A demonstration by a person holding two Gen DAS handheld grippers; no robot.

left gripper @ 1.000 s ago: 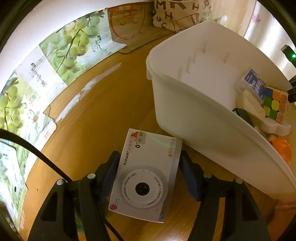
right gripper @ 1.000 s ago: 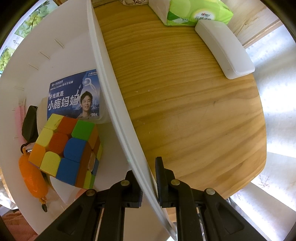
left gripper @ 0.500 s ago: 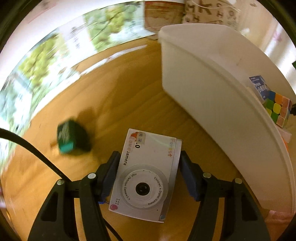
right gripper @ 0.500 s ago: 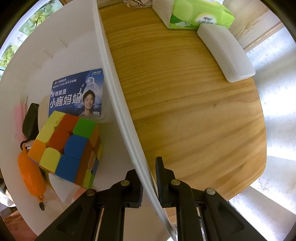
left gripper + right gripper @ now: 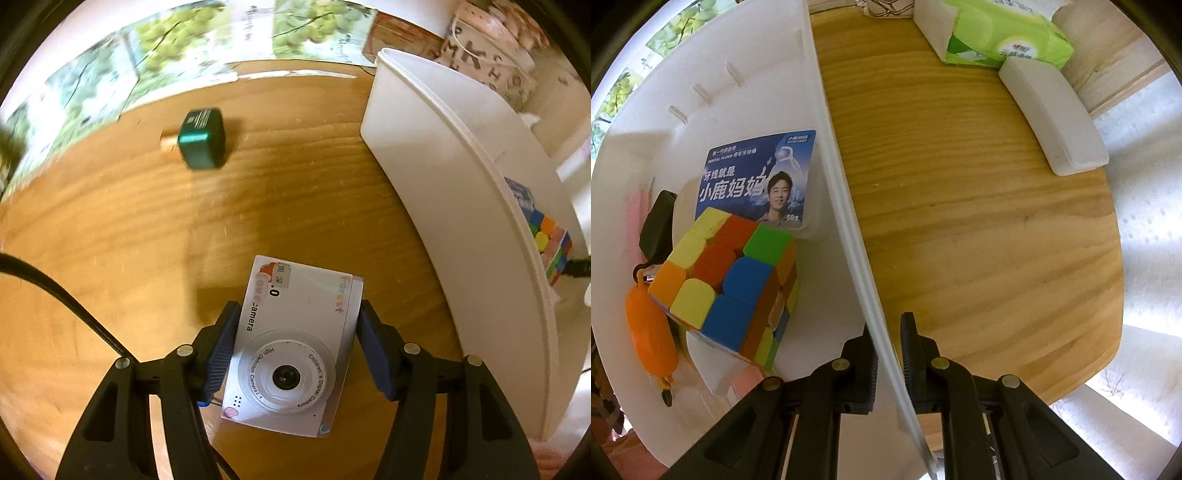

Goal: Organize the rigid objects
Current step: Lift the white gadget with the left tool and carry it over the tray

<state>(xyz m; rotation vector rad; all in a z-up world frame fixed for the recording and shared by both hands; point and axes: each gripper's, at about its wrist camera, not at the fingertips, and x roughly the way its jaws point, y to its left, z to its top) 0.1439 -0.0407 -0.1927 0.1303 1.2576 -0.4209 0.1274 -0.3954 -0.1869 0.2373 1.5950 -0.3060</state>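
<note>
My left gripper (image 5: 295, 334) is shut on a white children's digital camera (image 5: 291, 347), lens facing the view, held above the wooden table (image 5: 147, 266). The white plastic bin (image 5: 454, 192) stands to its right. A small dark green block (image 5: 201, 138) lies on the table, up and to the left. My right gripper (image 5: 888, 349) is shut on the bin's rim (image 5: 857, 236), one finger inside and one outside. Inside the bin lie a colourful puzzle cube (image 5: 727, 284), a blue dental floss box (image 5: 757, 177), an orange pouch (image 5: 646, 325) and a black item (image 5: 657, 225).
Sheets printed with green grapes (image 5: 147, 48) cover the table's far-left edge, and a patterned bag (image 5: 491, 55) stands behind the bin. Right of the bin lie a green tissue pack (image 5: 1004, 33) and a white oblong case (image 5: 1052, 114). The table's rounded edge (image 5: 1108, 332) is close.
The left gripper has swung with the camera away from the bin, rolling as it went. The bin now sits at the right edge and the green block has come into view. The right gripper kept still.
</note>
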